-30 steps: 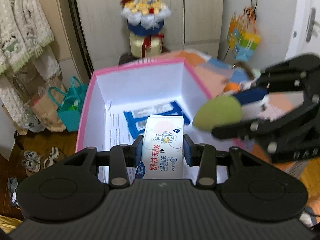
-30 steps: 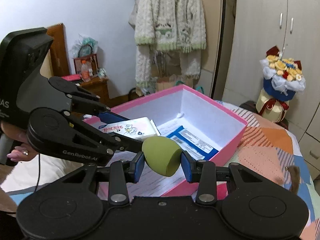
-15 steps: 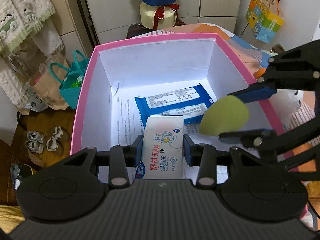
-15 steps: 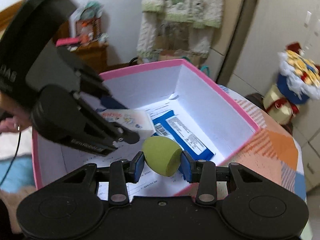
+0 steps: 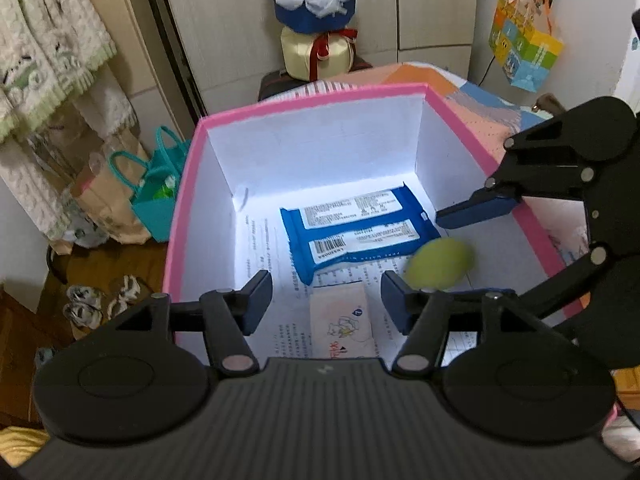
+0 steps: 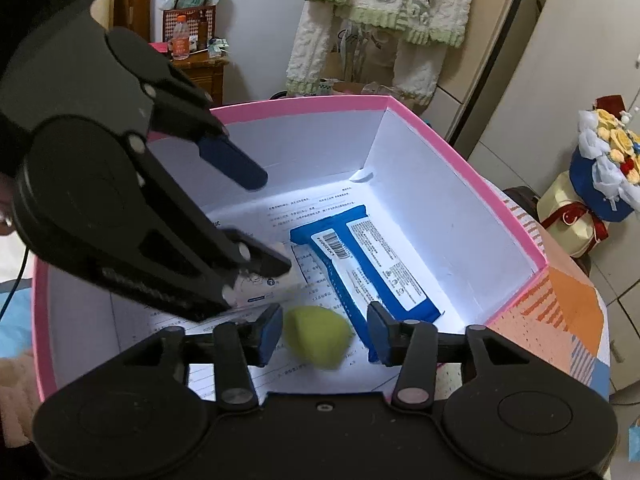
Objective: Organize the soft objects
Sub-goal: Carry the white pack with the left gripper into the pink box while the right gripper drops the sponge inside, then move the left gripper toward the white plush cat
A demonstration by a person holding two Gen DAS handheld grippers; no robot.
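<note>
Left tool (image 5: 324,300): spread, empty; lift straight up, clear of the white wipes pack (image 5: 342,330) lying on the box (image 5: 176,216) floor.
Right tool (image 6: 322,334): spread; sponge (image 6: 316,336) blurred between the fingers, apparently loose; withdraw upward without nudging it.

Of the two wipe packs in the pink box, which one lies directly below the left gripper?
The white pack with the cartoon print, between the open fingers of the left gripper. The blue pack lies farther in, toward the far wall of the pink box.
</note>
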